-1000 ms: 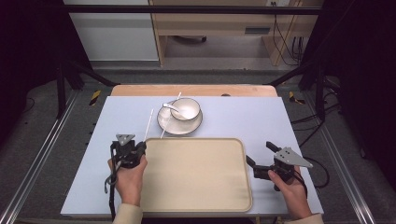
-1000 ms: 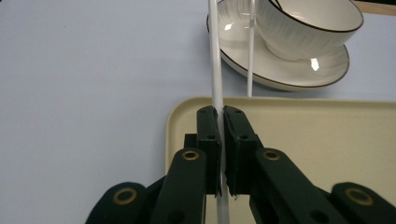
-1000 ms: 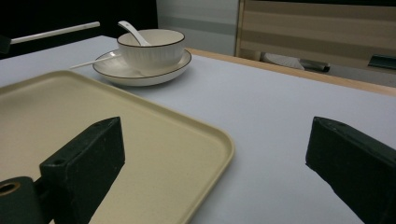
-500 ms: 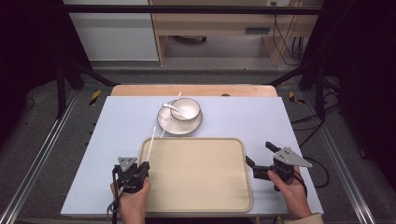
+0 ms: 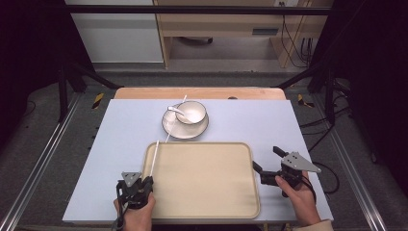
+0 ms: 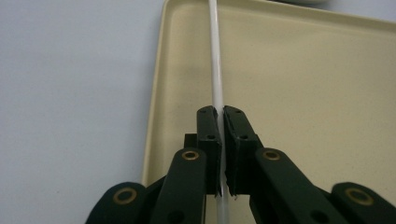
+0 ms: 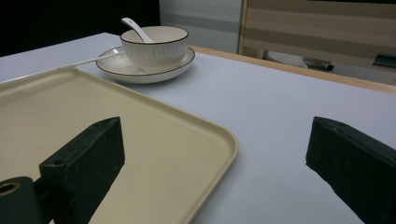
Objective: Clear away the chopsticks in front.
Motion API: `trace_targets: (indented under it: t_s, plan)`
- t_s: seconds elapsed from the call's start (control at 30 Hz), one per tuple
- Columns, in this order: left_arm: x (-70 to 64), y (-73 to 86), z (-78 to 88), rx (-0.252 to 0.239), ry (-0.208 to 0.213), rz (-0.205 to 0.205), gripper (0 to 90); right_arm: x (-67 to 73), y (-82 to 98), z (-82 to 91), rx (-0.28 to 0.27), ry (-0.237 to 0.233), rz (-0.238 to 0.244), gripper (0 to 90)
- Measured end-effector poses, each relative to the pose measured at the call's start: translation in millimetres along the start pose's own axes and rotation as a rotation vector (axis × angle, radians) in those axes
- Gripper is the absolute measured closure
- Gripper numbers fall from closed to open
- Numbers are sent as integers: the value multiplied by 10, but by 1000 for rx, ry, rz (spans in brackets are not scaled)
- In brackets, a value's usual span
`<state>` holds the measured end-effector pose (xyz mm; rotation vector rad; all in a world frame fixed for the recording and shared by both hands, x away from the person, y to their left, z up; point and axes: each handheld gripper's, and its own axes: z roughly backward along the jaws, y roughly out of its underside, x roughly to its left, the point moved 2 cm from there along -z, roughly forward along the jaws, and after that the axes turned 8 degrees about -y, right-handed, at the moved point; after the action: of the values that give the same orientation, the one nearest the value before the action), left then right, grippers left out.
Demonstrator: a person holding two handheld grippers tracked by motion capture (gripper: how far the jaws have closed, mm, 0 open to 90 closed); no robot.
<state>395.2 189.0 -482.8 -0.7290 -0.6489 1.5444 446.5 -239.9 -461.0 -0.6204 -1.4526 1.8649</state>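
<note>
My left gripper is shut on a thin white chopstick. The stick points away from me over the left rim of the beige tray. A second white chopstick lies across the saucer behind the tray. On that saucer stands a white bowl with a white spoon in it. My right gripper stands open at the tray's right edge, holding nothing.
The pale blue table top has bare room left and right of the tray. A wooden strip runs along the far edge. Beyond it are dark frame legs and a cabinet.
My left gripper has drawn back toward the near table edge and slightly right, with the chopstick in it. The right gripper, tray, bowl and second chopstick have stayed put.
</note>
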Motion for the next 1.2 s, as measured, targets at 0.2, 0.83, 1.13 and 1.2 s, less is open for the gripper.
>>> trace_targets:
  t_s: [0.2,0.83,1.13,1.2]
  plan:
    - [1,64,48,-8,4,13,853,5,0,-4,0,-4,4,45]
    - [41,126,20,14,5,30,852,9,-1,-7,0,-7,-4,45]
    - [55,121,5,18,6,32,851,9,-1,-7,-1,-9,-3,45]
    - [55,122,5,17,4,30,851,9,-1,-8,-1,-9,-3,46]
